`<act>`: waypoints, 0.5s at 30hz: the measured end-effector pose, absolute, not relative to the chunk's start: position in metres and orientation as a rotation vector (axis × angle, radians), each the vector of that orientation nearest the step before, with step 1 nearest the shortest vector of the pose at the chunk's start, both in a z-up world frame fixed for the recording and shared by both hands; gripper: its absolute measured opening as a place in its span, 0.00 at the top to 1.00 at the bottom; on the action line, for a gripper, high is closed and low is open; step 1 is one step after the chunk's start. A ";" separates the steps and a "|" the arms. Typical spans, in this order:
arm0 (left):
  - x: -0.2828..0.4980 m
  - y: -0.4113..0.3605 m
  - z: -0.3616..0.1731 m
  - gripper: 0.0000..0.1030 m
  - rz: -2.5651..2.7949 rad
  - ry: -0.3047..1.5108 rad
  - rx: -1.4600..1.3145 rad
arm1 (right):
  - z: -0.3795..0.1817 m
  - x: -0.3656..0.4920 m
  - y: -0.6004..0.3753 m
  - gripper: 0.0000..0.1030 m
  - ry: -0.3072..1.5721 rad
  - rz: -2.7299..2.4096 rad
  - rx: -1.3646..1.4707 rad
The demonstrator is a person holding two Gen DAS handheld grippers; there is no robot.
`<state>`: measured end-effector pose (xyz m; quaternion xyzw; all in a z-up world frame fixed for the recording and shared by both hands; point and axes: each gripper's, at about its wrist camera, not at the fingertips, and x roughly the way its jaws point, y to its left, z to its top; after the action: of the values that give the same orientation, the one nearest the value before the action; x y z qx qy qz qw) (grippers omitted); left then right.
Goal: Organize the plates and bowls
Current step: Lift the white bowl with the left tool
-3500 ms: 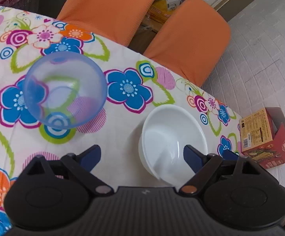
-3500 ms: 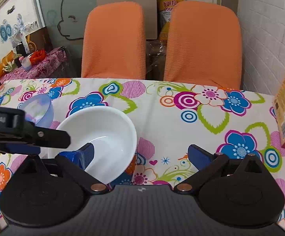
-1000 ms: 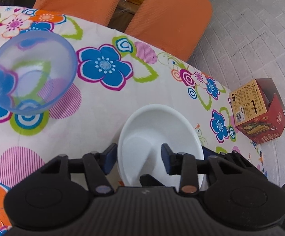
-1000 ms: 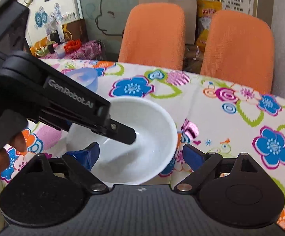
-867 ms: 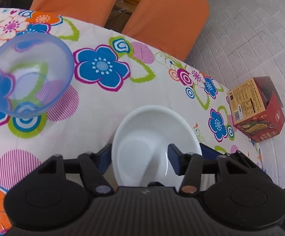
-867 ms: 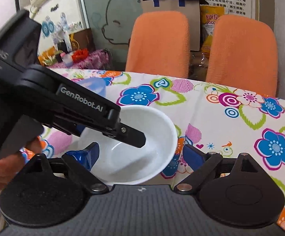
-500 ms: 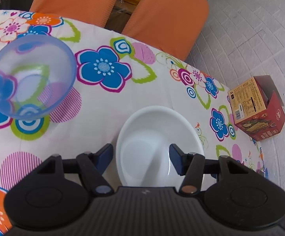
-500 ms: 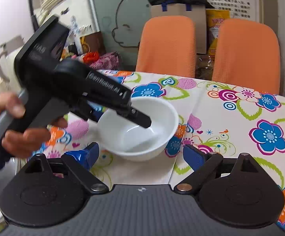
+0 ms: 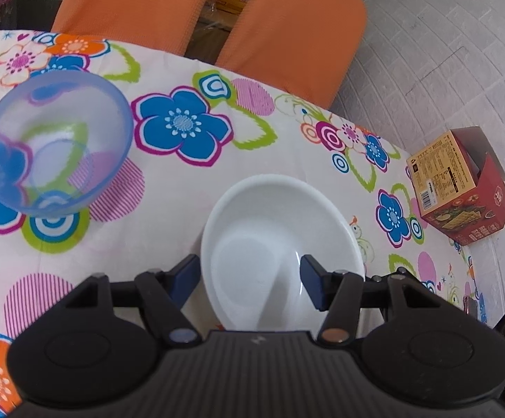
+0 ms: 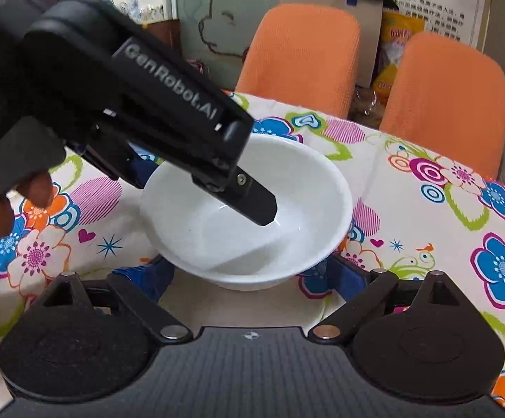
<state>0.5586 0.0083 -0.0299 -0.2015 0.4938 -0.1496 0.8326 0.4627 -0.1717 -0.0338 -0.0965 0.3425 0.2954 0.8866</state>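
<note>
Widened since earlier: left gripper point(image 9: 250, 277), unclenched astride round white ceramic bowl point(image 9: 280, 254)'s rim. Right gripper point(image 10: 249, 280) spread. Translucent blue plastic bowl point(image 9: 54, 142) separate, unstacked.

Bare tablecloth point(image 9: 169, 209) between blue bowl point(image 9: 54, 139) and white bowl point(image 9: 280, 244); carton point(image 9: 458, 184) apparently beyond the edge.

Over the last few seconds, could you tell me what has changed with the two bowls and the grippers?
The left gripper moved in from beside the white bowl and narrowed to straddle its near rim, one finger inside; no firm clamp is visible. The right gripper stayed open. The blue bowl has not moved.
</note>
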 end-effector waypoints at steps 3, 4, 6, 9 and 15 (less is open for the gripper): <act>0.561 0.008 -0.030 0.45 -0.315 1.045 -0.424 | -0.037 0.457 -0.176 0.19 0.672 0.618 -0.193; 0.561 0.008 -0.030 0.45 -0.313 1.045 -0.422 | -0.036 0.457 -0.175 0.19 0.679 0.616 -0.196; 0.562 0.007 -0.028 0.45 -0.319 1.036 -0.416 | -0.033 0.461 -0.172 0.19 0.707 0.620 -0.209; 0.565 0.007 -0.027 0.45 -0.311 1.025 -0.411 | -0.031 0.470 -0.167 0.19 0.724 0.612 -0.221; 0.567 0.006 -0.030 0.45 -0.310 1.024 -0.392 | -0.034 0.473 -0.165 0.19 0.696 0.618 -0.202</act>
<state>0.5667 0.0064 -0.0297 -0.1855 0.4848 -0.1465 0.8421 0.4728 -0.1654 -0.0338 -0.0974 0.3349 0.2972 0.8888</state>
